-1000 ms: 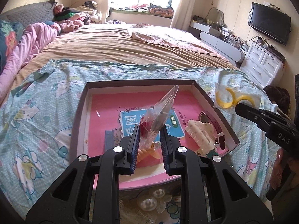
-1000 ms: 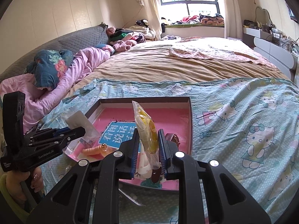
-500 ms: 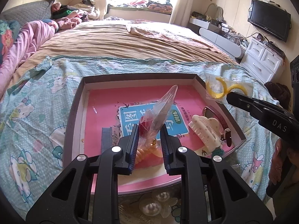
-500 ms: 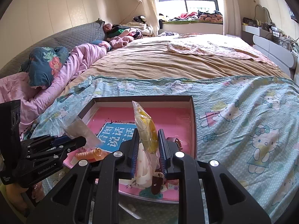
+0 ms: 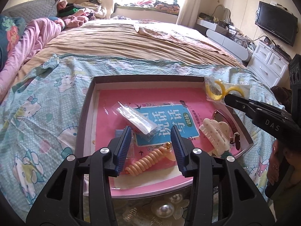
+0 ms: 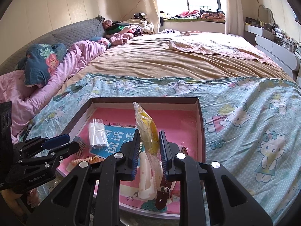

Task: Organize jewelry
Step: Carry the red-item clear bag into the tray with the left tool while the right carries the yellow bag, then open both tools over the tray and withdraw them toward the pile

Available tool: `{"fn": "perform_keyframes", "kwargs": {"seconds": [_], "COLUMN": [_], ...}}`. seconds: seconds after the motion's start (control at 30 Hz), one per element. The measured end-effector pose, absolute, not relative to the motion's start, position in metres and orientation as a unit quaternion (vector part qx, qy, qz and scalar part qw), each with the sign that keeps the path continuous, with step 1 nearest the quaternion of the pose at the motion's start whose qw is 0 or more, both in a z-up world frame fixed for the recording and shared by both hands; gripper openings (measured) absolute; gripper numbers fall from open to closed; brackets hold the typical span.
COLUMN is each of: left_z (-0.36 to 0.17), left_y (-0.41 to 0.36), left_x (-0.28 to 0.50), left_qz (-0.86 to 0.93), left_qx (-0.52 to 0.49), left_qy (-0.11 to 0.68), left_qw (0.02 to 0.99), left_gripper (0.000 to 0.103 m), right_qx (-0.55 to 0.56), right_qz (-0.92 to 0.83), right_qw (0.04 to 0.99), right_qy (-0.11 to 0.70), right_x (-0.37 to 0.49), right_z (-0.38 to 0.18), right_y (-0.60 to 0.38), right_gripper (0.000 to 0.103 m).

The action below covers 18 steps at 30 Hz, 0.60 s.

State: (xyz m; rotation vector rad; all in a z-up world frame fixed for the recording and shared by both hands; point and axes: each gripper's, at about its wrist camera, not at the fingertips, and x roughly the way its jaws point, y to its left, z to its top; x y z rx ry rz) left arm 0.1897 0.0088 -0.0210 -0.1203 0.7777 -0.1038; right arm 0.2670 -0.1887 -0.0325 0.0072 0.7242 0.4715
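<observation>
We were opening the left gripper [image 5: 151, 141]; the clear bag [image 5: 137, 121] dropped out and lay flat on the blue booklet [image 5: 165, 122] in the tray [image 5: 88, 113].

We see bare pink floor at tray [image 5: 88, 111] far end; near end crowded: clear bag [image 5: 138, 121], coil tie [image 5: 148, 162], claw clip [image 5: 216, 133].

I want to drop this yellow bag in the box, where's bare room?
Free: the pink floor along the box's far wall. Crowded: the clear bag on the blue book, the coil tie in front, the white clip at right.
</observation>
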Motion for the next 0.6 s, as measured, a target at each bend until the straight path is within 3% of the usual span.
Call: {"fn": "perform_keyframes", "kwargs": {"seconds": [0.27,0.37,0.47,0.6], "left_z": [-0.014,-0.013,-0.012,-0.010], "left_y": [0.020,0.025,0.028,0.030], "left_x": [0.185,0.184,0.184,0.182], "left_qz": [-0.031,-0.023,-0.017,-0.014], "left_qx": [-0.065,-0.068,-0.075,-0.073], "left_qy": [0.376,0.377,0.379,0.379], "left_qw": [0.924,0.923,0.922,0.923], "left_gripper": [0.062,0.063,0.076,0.076], "right_qx": [-0.011,-0.014,-0.010,-0.009], "right_qz": [0.217,0.215,0.214,0.217], "right_qw": [0.907,0.905,0.902,0.900], "right_qy": [0.362,0.367,0.375,0.377], "right_x": [0.276,0.279,0.280,0.278], "right_z": [-0.043,-0.047,-0.050,-0.052], "right_y": [-0.182,-0.181,-0.181,-0.181], "right_gripper": [0.019,0.019,0.020,0.020]}}
